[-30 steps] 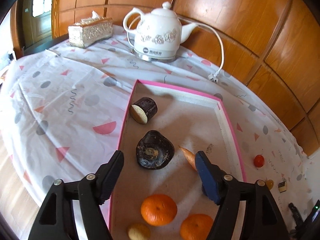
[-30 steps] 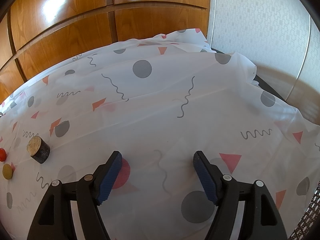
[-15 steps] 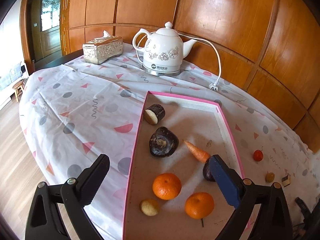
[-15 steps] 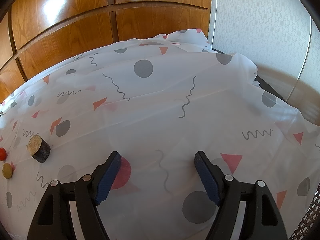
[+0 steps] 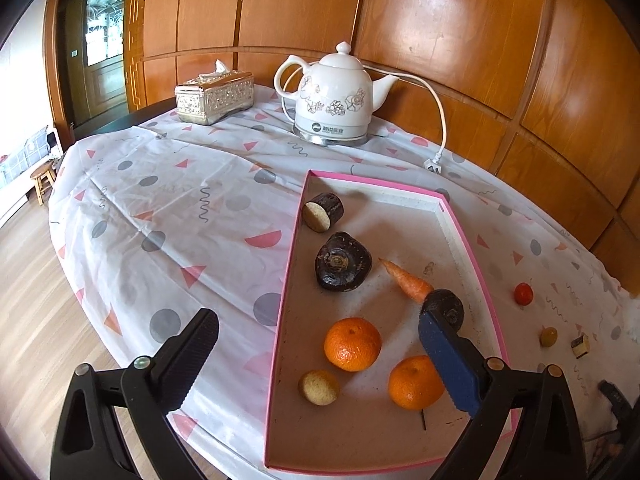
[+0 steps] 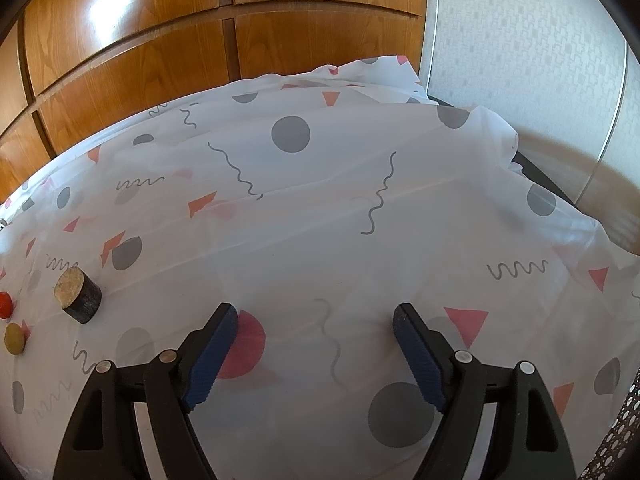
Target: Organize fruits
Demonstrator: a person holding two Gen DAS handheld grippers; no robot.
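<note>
pulling back from the pink-rimmed tray [image 5: 472, 264], the left gripper [image 5: 320, 344] has just been opening and now stands as wide as it goes, with nothing pressed by its pads — one orange [image 5: 352, 344] merely shows in the gap, lying on the tray floor. a second ago the jaws were narrower and low over the large dark root [image 5: 343, 262]; now the view is higher and farther back, and more of the tray shows. my reading is that a piece has just been let go there and this hand is free for the next one.

in the tray: a cut dark stub [image 5: 323, 213] at 12 o'clock, the large dark root below it, a carrot [image 5: 408, 280] toward 3 o'clock, a smaller dark root [image 5: 448, 308] touching the carrot's thick end, a second orange [image 5: 415, 382] at 5 o'clock, and a pale cut round [image 5: 319, 387] at 6 o'clock.

still out on the tablecloth [image 5: 168, 208], past the tray's 3 o'clock side: a small red fruit [image 5: 523, 294], a yellowish one [image 5: 548, 336] and a little dark-and-pale cube [image 5: 580, 346].

the right gripper [image 6: 316, 344] has also just been opening slightly; it hangs over bare cloth, empty, otherwise as it was. a cut dark cylinder [image 6: 78, 294] lies at its 9 o'clock, well apart — probably among the next pickups.
</note>
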